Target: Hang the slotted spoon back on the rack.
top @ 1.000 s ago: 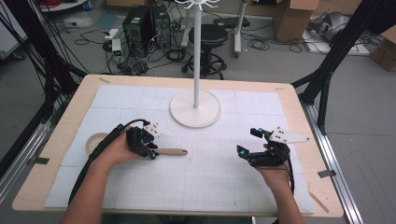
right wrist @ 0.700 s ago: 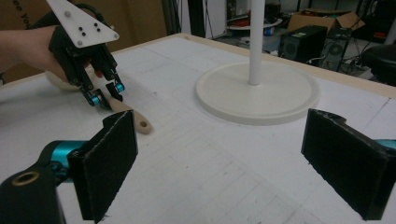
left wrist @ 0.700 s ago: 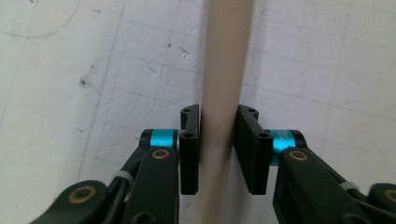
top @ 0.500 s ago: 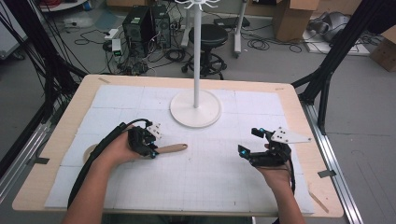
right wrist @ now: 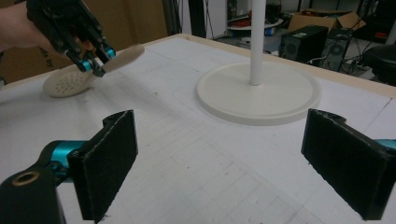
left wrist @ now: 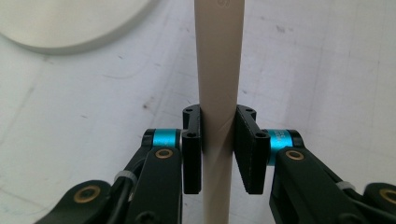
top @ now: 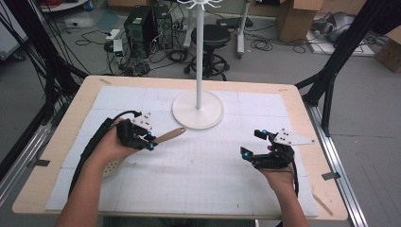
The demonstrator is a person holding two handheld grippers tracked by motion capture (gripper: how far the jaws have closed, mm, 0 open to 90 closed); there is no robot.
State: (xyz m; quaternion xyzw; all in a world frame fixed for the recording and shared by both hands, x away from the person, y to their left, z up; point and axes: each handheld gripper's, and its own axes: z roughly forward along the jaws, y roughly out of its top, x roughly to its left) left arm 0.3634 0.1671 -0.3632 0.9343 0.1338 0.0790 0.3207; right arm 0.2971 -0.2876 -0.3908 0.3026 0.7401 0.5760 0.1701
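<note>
- High view: the left gripper (top: 150, 142) is clamped on the handle of a slotted spoon (top: 166, 137). The perforated head lies near the person's left forearm, low over or on the white mat (top: 203, 175); contact cannot be told. The handle points toward the round base of the hanger stand (top: 197, 109). The right gripper (top: 253, 144) rests well apart at the right, holding nothing.
- Left gripper view: both pads (left wrist: 192, 149) press the beige handle (left wrist: 219, 70) from either side, partway along its length. Grip looks square and secure.
- Right gripper view: jaws stand wide, nothing between them; stand base (right wrist: 259, 93) ahead, spoon head (right wrist: 67, 83) far left.
- Assessment: grasp done. Lifting and hanging the spoon on the stand's hooks appears to remain.
</note>
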